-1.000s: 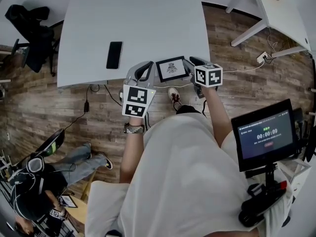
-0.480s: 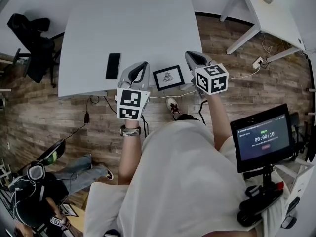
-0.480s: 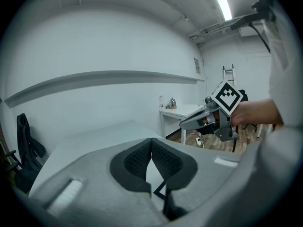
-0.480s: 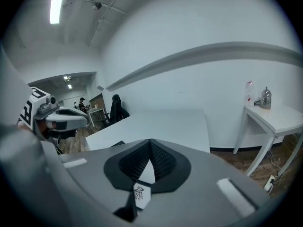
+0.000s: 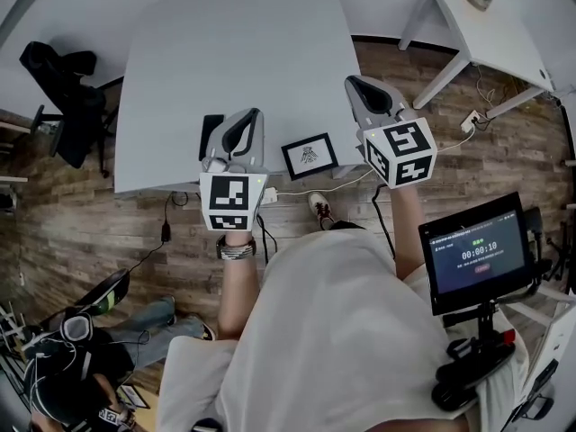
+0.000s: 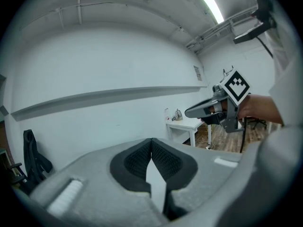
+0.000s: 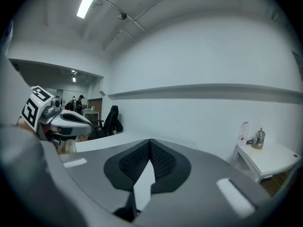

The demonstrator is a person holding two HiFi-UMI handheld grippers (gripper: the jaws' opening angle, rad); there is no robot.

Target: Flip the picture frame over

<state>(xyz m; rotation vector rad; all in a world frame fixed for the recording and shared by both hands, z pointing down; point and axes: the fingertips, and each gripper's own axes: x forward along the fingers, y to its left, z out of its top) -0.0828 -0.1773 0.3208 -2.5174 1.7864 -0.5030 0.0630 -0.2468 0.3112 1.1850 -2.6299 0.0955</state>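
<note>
The picture frame (image 5: pixel 309 156) lies flat on the white table (image 5: pixel 234 43) near its front edge, black border and a small drawing facing up. Both grippers hang well above the table, apart from the frame. My left gripper (image 5: pixel 256 113) is to the frame's left, shut with nothing between its pads (image 6: pixel 151 140). To the frame's right and higher is my right gripper (image 5: pixel 350 80), also shut and empty (image 7: pixel 150 140). Each gripper view looks level at a white wall and shows the other gripper: the right gripper (image 6: pixel 208 111) and the left gripper (image 7: pixel 71 122).
A black phone (image 5: pixel 209 126) lies on the table, partly hidden behind the left gripper. A chair with a dark jacket (image 5: pixel 63 79) stands at the left, a second white table (image 5: pixel 486 16) at the upper right. A monitor (image 5: pixel 477 250) stands at my right.
Both grippers have risen away from the table edge, the right one more. The right gripper, close beside the frame a second ago, is now clear of it. The frame still lies face up.
</note>
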